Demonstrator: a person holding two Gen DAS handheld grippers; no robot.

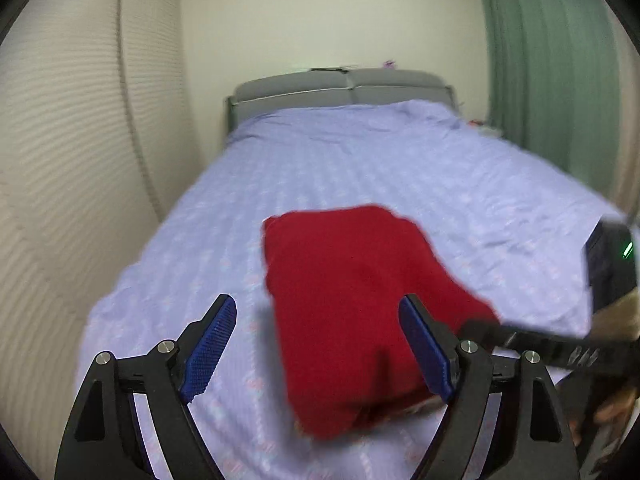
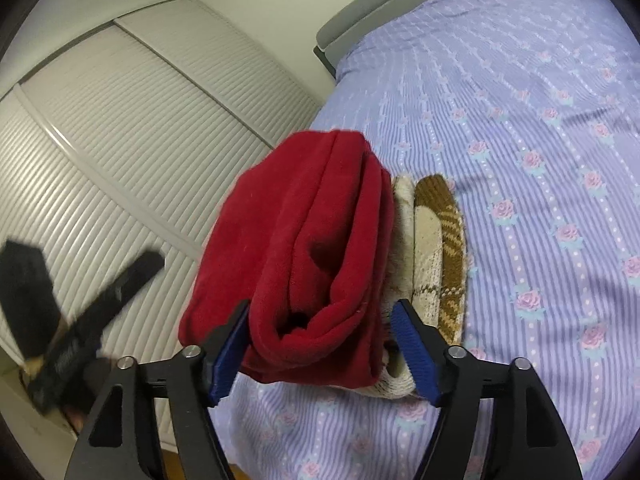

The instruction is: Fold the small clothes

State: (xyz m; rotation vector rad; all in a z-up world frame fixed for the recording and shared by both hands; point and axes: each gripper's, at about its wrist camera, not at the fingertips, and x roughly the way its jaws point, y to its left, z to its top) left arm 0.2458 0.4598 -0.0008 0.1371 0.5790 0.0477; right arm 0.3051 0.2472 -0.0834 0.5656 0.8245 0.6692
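A folded red fleece garment (image 1: 352, 312) lies on the bed near its foot; in the right wrist view the red garment (image 2: 308, 248) rests on top of a folded cream and brown knitted garment (image 2: 432, 248). My left gripper (image 1: 316, 348) is open, hovering just in front of the red garment's near edge, holding nothing. My right gripper (image 2: 320, 344) is open, its blue pads on either side of the stack's near end; I cannot tell if they touch it. The right gripper also shows at the right of the left wrist view (image 1: 560, 348), and the left gripper at the left of the right wrist view (image 2: 80, 320).
The bed (image 1: 360, 160) has a lilac striped floral cover and a grey headboard (image 1: 340, 88). White louvred wardrobe doors (image 2: 140, 140) stand along the bed's left side. A green curtain (image 1: 548, 60) hangs at the far right.
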